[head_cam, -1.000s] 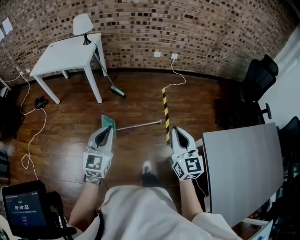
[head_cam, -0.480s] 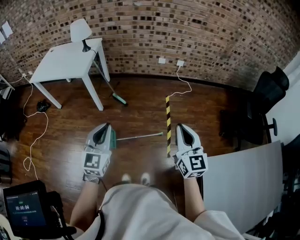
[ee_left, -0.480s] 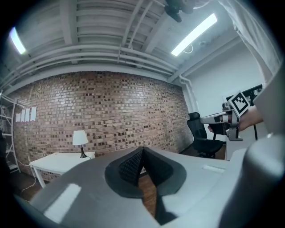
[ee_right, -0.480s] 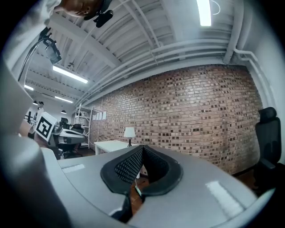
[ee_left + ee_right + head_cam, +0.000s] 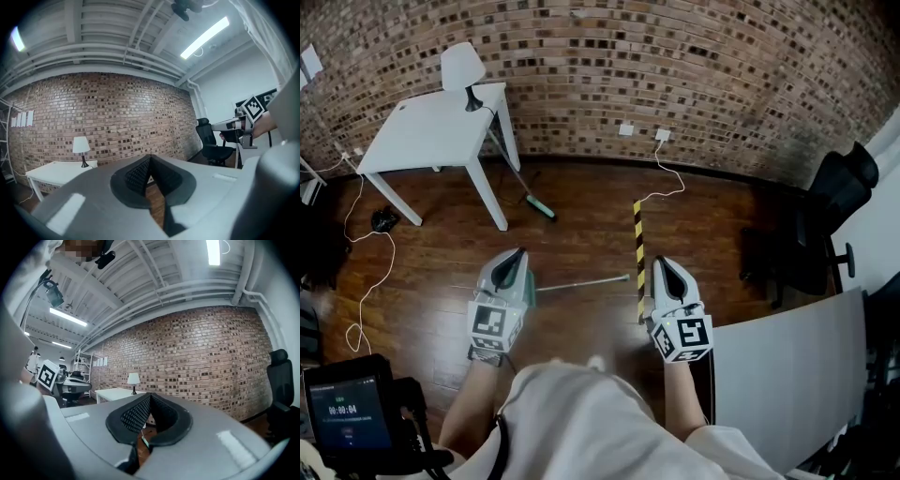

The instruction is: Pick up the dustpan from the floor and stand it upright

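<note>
The left tongs (image 5: 514,255) and the right tongs (image 5: 664,265) are held level over the dark wooden floor (image 5: 581,220), each pair pressed together and pinching nothing. The green dustpan with a long metal handle (image 5: 586,281) lies flat on the floor between them, its pan partly hidden behind the left tongs. Farther off, a white table (image 5: 422,131) stands by the red brick wall (image 5: 694,66).

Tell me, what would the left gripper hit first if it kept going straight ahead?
Probably the brick wall; the left gripper points level, just right of the white table.
</note>
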